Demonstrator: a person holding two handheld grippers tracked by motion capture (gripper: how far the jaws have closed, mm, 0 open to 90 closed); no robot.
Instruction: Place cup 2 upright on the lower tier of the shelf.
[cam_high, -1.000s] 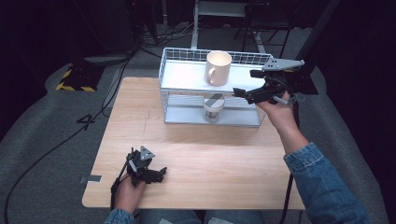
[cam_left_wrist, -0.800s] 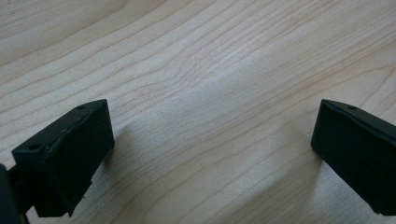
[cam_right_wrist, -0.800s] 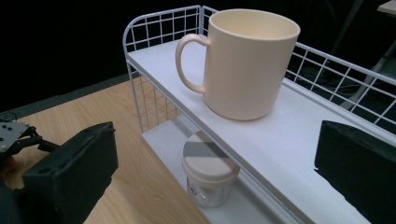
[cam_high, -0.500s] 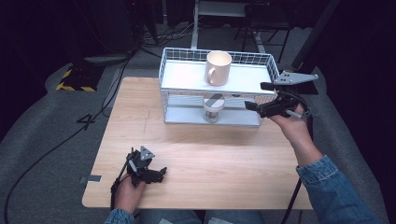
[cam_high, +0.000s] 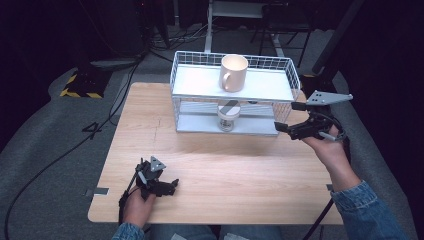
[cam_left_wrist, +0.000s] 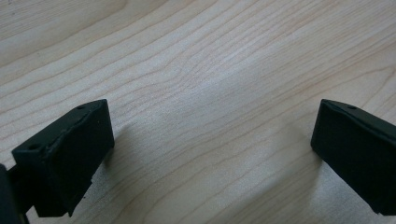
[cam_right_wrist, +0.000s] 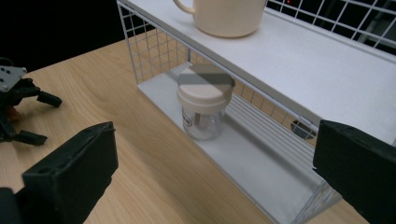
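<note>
The left gripper (cam_high: 167, 186) rests wide open and empty on the pale, grained wooden tabletop (cam_high: 240, 165). The small clear jar (cam_high: 228, 116) with a cream lid sits on the white wire rack's (cam_high: 182, 107) lower shelf, seemingly not yet grasped. The right gripper (cam_high: 289, 117) hovers just beside the rack, wide open, empty.

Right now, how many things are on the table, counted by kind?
Mug: 1, on the top shelf.
Jar: 1, on the lower shelf.
Wire rack: 1.
Hand-held gripper: 2, left resting on the table, right open beside the rack.
Total: 5.
</note>
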